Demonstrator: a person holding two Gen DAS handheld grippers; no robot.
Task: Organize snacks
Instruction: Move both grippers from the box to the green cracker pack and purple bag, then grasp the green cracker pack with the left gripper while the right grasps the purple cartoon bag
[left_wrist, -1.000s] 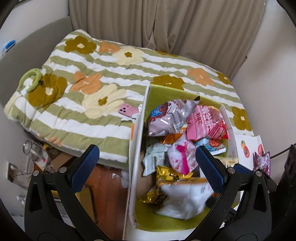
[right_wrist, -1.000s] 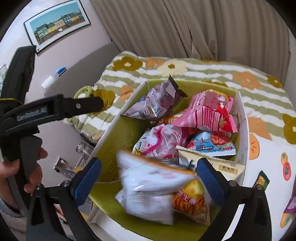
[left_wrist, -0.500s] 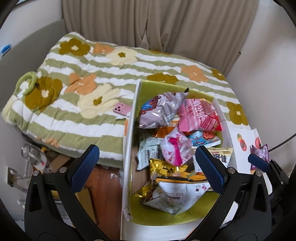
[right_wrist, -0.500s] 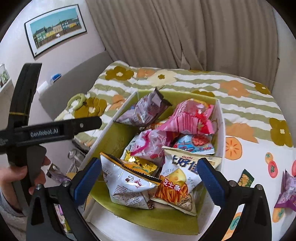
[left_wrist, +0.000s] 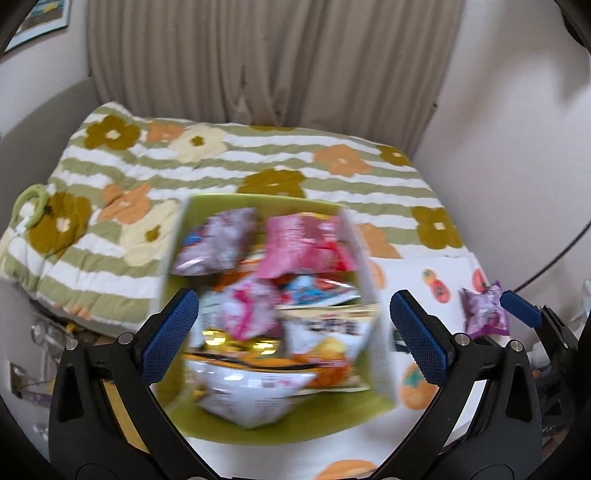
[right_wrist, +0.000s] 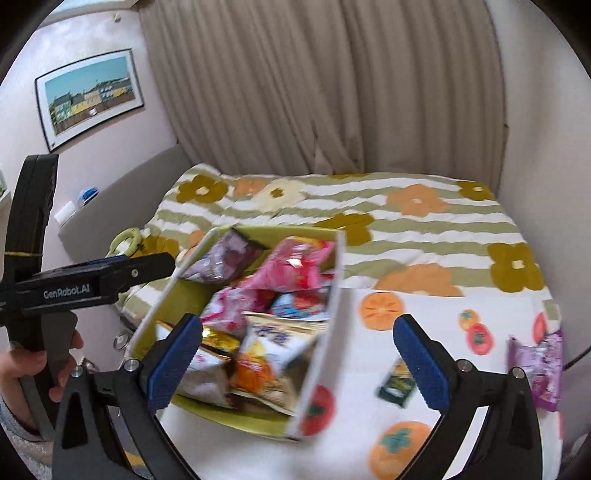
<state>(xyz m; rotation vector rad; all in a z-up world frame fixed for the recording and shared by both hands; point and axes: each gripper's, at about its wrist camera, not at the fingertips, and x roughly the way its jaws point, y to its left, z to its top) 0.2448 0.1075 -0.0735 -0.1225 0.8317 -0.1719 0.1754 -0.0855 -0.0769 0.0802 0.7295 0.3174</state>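
A green-lined white box full of snack bags stands on the white fruit-print cloth. Among the bags are a white one, a pink one and an orange-and-white chip bag. A purple snack bag and a small dark green packet lie on the cloth right of the box. My left gripper hangs open above the box's near part. My right gripper is open above the box's right wall, empty.
A green-striped flower quilt covers the bed behind the box. A light green ring lies at its left edge. Curtains hang behind. A hand holds the left gripper's handle at left.
Both views pulled back and rose, swinging right. The white bag that was dropping between the right fingers now lies in the box. The purple bag came further into view.
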